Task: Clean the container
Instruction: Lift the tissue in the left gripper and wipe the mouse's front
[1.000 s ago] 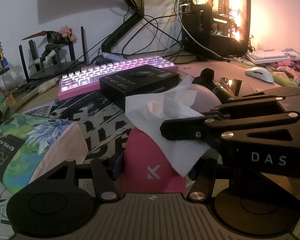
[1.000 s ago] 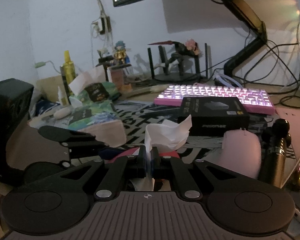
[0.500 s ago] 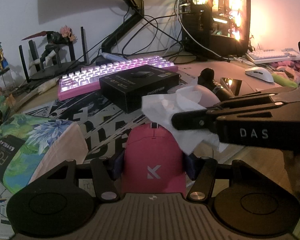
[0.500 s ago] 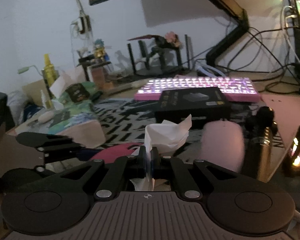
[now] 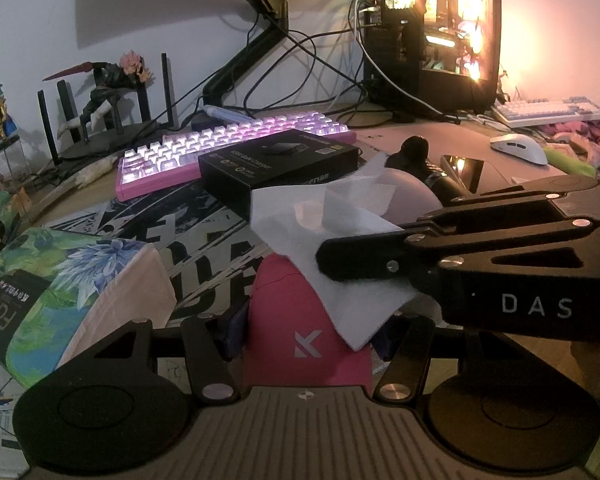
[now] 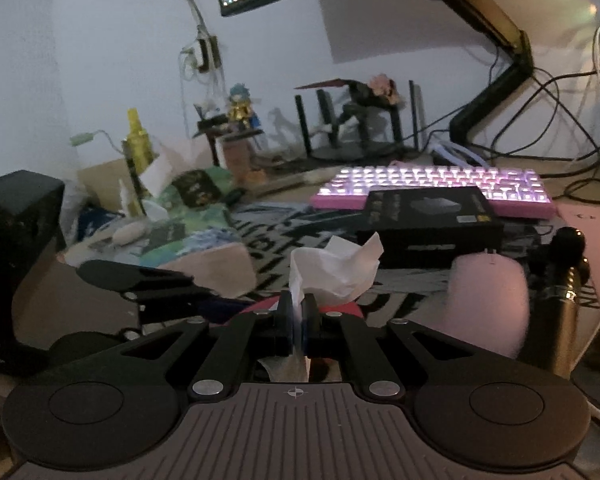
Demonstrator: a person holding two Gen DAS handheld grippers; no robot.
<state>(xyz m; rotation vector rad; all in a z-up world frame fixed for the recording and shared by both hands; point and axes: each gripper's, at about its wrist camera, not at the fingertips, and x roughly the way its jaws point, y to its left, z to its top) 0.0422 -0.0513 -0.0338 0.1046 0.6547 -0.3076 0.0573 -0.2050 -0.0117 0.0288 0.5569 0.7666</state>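
One pink mouse (image 5: 300, 320) lengthwise between left jaws, nose pointing away

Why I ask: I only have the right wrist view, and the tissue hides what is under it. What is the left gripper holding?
Observer: The left gripper is shut on a pink computer mouse with a white K logo.
Operator: Does my tissue reach it?
Observer: Yes. The white tissue, pinched in the right gripper, lies over the mouse's front right side.
Operator: Anything past my right edge?
Observer: A white mouse lies on the desk in front of a glowing PC case.
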